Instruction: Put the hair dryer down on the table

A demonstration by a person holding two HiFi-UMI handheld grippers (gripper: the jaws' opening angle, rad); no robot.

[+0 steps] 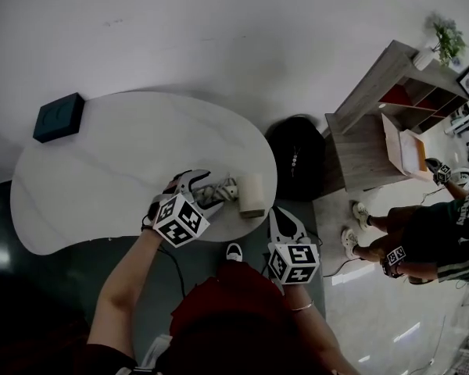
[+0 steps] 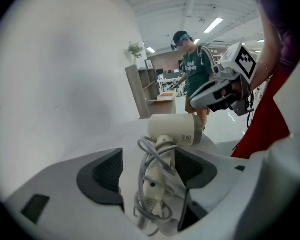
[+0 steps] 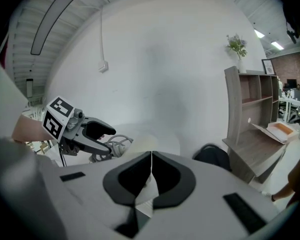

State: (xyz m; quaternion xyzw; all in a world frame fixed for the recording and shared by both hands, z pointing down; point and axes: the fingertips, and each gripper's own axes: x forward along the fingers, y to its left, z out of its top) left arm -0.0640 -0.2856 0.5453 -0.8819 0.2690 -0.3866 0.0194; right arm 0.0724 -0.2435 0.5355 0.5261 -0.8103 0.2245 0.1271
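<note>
My left gripper (image 2: 149, 171) stands wide, pads clear of the hair dryer (image 2: 171, 129) handle between them. The dryer lies at the table's (image 1: 102, 170) near right edge. I judge it light, rigid and smooth; the cord-wrapped handle is the hold. Right gripper (image 3: 151, 176) closed, empty.

Hair dryer (image 1: 246, 194) near front edge of white table (image 1: 117, 158), between spread jaws of left gripper (image 1: 213, 190)

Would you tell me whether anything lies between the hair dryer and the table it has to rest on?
Nothing visible does. The hair dryer seems to lie on the table already, near its edge, with its cord-wrapped handle between the open jaws of the left gripper.
</note>
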